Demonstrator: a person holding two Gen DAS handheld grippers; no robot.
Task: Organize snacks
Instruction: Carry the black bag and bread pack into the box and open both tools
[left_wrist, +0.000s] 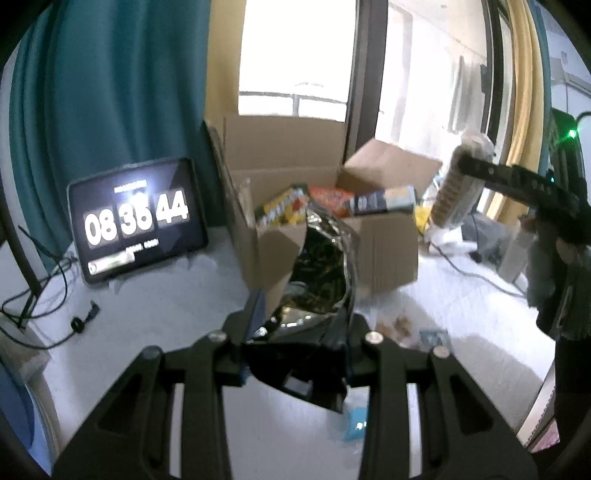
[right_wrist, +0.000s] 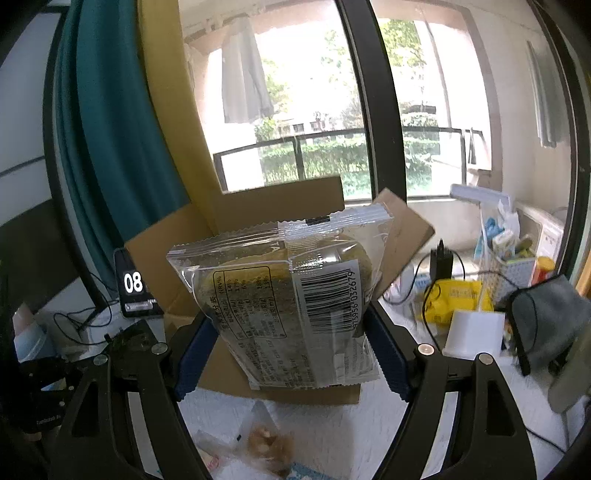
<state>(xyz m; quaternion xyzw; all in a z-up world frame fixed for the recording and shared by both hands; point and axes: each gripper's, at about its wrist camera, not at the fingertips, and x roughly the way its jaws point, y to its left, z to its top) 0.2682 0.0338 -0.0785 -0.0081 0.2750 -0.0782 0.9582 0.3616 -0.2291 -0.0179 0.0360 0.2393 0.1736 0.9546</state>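
The box (left_wrist: 391, 243) lies straight ahead of both grippers. Left gripper (left_wrist: 295, 332) clamps a foil bag (left_wrist: 325, 266), nearer the opening; right gripper (right_wrist: 288, 354) grips an upright clear packet (right_wrist: 291, 295).

"08 36 44" on tablet (left_wrist: 138, 219) (clock)
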